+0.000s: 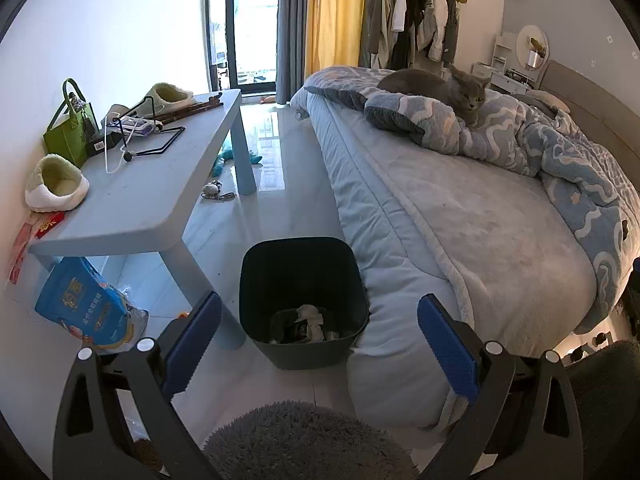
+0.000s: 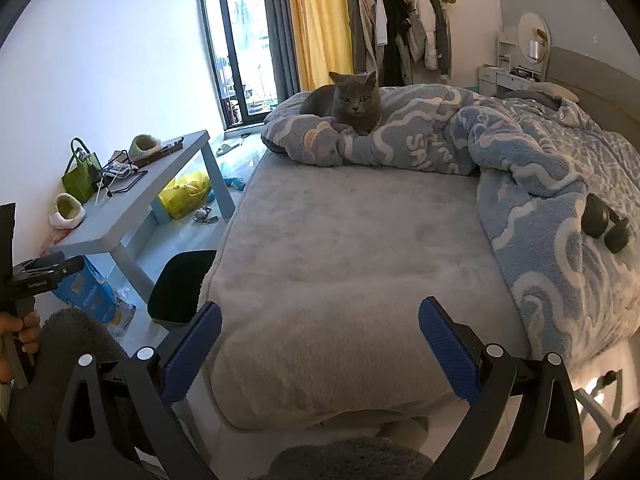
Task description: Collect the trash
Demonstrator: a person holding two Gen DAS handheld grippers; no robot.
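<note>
Left wrist alone, trash [image 1: 308, 322] inside bin [image 1: 260, 280]

Bedroom, daylight through a tall glass door [image 1: 244, 20] on the far wall, grey and yellow curtains [image 1: 320, 16] beside it. White wall [image 1: 120, 20] on the left, glossy pale tile floor [image 1: 272, 152] reflecting the light. Low light-blue table [image 1: 148, 192] along the left wall. Large bed [image 2: 340, 272] with grey cover, rumpled blue patterned blanket [image 2: 540, 184], upholstered headboard [image 2: 600, 80]. Clothes rack [image 1: 412, 16] at the back, white vanity with round mirror [image 1: 530, 46] in the far right corner.
</note>
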